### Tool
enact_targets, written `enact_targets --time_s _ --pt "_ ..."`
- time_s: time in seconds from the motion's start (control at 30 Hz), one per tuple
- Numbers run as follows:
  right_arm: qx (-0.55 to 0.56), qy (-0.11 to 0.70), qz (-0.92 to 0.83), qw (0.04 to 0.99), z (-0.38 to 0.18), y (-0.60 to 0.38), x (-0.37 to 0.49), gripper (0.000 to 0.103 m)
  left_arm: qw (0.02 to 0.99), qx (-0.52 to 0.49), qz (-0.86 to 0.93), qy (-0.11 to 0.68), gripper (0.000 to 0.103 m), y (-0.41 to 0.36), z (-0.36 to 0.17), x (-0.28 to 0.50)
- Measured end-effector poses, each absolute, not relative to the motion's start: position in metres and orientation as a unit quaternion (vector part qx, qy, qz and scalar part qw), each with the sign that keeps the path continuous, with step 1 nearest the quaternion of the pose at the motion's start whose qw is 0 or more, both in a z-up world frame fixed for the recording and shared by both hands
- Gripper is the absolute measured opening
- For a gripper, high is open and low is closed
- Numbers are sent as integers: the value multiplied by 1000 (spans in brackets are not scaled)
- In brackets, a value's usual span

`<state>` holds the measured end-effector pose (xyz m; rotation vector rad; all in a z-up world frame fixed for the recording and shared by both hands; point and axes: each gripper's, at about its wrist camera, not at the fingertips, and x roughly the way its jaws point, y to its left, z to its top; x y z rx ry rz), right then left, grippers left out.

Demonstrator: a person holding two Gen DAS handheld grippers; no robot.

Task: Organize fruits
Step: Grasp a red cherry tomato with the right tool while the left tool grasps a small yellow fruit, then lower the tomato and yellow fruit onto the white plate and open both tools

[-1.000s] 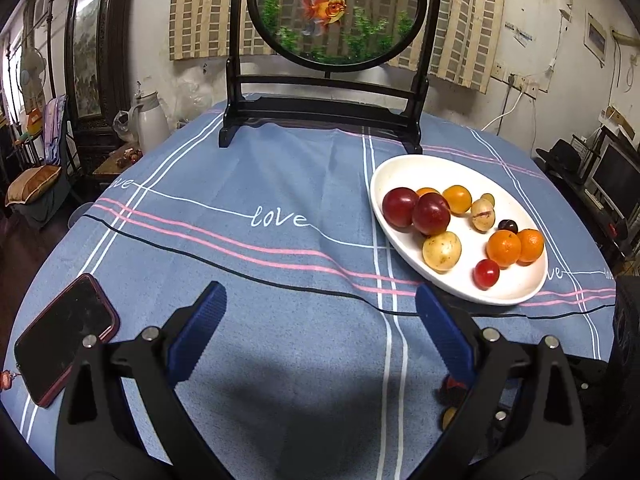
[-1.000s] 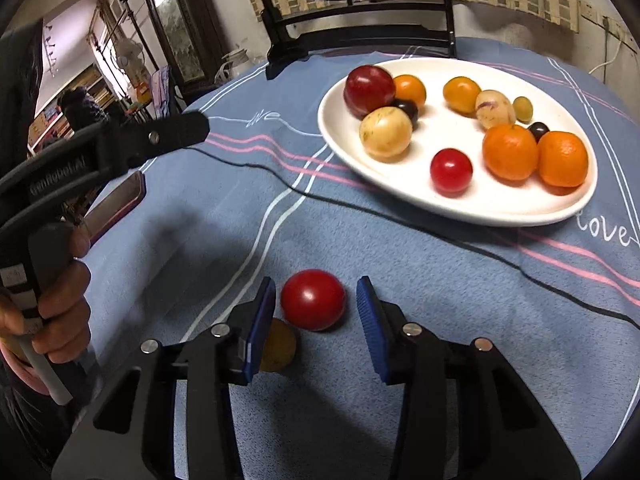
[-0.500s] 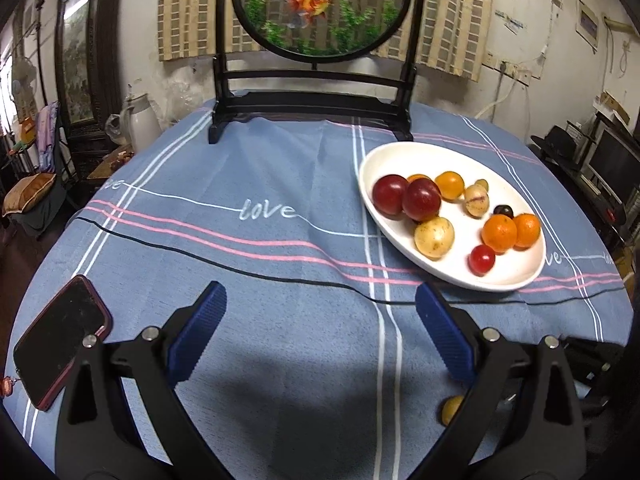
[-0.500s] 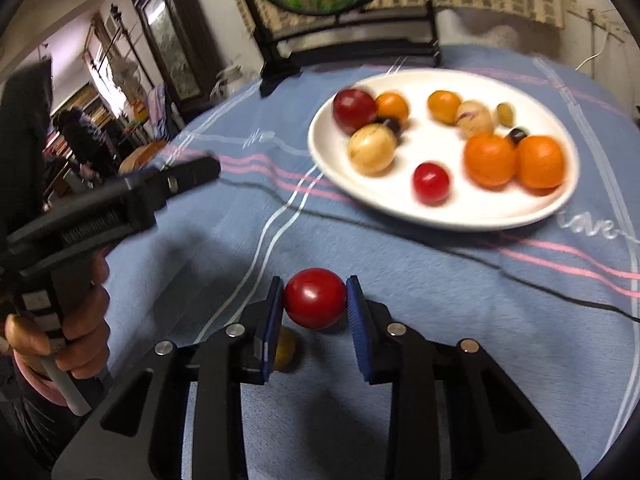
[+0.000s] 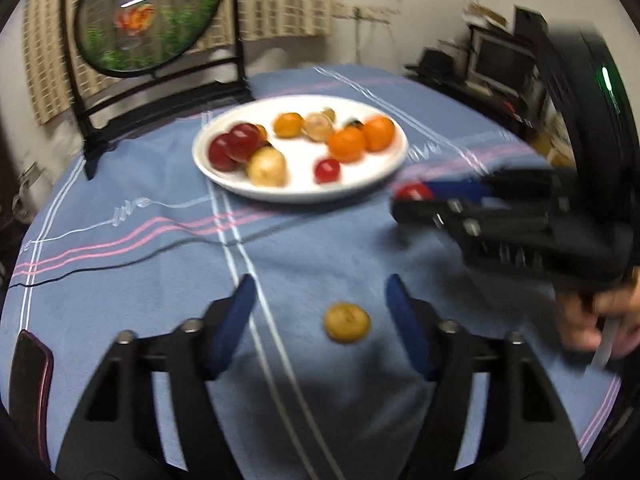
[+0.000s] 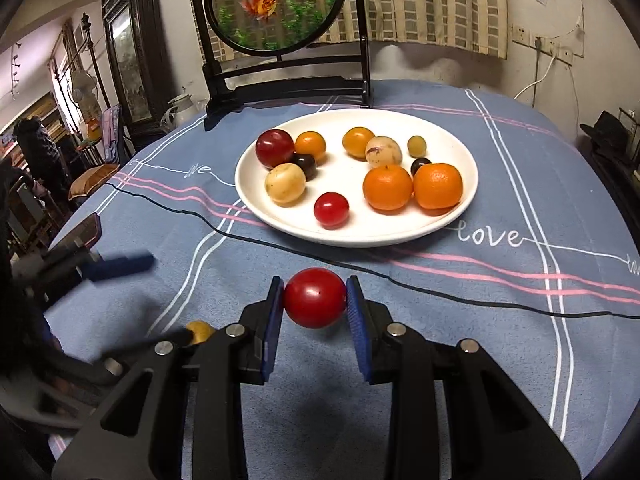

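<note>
Most of the fruit already sits on the white plate — oranges, a plum, small tomatoes and others. Two pieces are left off it. The right hand-held gripper is clamped on a red tomato, held above the table just short of the plate's near rim. The left hand-held gripper is spread wide, with a small yellow fruit lying on the cloth between its fingers; that view is blurred, so it probably is not touching yet. Judging by this, the task is nearly finished — both pieces still need placing.
</note>
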<state>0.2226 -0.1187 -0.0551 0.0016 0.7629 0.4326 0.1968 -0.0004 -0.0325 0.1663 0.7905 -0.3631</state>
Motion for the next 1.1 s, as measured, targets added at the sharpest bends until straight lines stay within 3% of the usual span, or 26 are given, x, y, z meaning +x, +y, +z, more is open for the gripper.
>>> enact_targets --time_s 0.13,0.5,0.7,1.1 --pt "-2 366 207 907 -54 -115 222 32 894 65 -180 406 42 3 -42 202" --pt "-1 369 206 906 -55 -115 223 32 883 78 -203 415 41 -6 -51 201" --pt "-2 368 206 907 -55 -115 221 32 874 82 -201 434 29 -9 -61 207" --pt "-3 367 207 907 -55 -115 221 32 880 78 -199 423 29 -7 -58 205"
